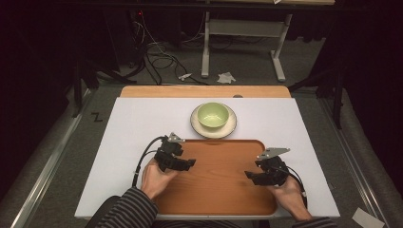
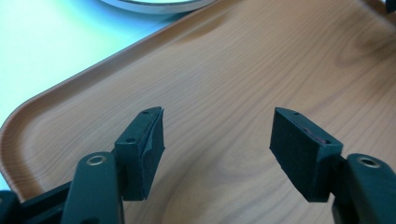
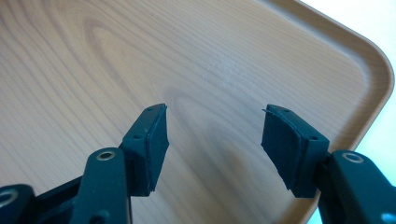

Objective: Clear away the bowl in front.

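Black tongs and striped sleeves showing.

The left tongs (image 1: 189, 164) and right tongs (image 1: 249, 175) are showing black bodies, each wearing a grey three-cornered plate (image 1: 273, 152) on top and trailing a black cable (image 1: 142, 156). Their jaws are ending in thick dark pads (image 2: 150, 148), with small screw holes along the edge and a brass-ringed rivet (image 2: 96, 160) further back. The person is wearing sleeves (image 1: 127, 206) striped dark and grey.

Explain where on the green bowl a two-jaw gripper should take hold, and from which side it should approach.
Grip the green bowl by its rim, one jaw inside and one outside, probably coming from above at the near edge. It sits upright and open on a white plate, and its round body looks too wide to span.
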The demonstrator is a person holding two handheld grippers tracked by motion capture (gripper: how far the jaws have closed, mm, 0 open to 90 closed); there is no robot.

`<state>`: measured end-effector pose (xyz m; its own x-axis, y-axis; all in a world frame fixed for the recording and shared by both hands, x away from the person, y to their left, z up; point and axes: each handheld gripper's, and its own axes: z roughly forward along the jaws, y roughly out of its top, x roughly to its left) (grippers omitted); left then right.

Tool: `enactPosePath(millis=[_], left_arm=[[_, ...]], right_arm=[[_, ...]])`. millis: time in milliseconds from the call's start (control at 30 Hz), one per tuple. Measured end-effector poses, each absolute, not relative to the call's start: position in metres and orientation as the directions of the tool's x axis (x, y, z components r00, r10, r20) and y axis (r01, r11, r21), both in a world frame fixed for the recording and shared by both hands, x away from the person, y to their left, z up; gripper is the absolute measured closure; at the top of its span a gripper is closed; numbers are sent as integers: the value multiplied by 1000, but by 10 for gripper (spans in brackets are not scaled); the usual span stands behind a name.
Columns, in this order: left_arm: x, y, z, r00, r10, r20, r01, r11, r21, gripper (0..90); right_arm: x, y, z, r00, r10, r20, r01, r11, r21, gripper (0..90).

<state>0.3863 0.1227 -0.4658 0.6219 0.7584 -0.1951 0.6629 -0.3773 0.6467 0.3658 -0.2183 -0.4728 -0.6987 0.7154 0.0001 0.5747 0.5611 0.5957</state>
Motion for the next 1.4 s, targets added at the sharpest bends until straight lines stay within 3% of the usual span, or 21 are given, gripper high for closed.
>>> enactPosePath(millis=[567,1033,1400], left_arm=[[387,115,-456,647,743,-170,639,-407,653,319],[398,119,-446,632,742,-224,651,-352,673,358],[411,109,-436,641,737,-212,641,-363,676,392]], right_arm=[[366,-219,-474,-696,718,-3,576,561,594,424],[367,-219,-475,-694,720,5,584,559,589,424],[367,-220,-474,-689,724,2,587,557,588,424]])
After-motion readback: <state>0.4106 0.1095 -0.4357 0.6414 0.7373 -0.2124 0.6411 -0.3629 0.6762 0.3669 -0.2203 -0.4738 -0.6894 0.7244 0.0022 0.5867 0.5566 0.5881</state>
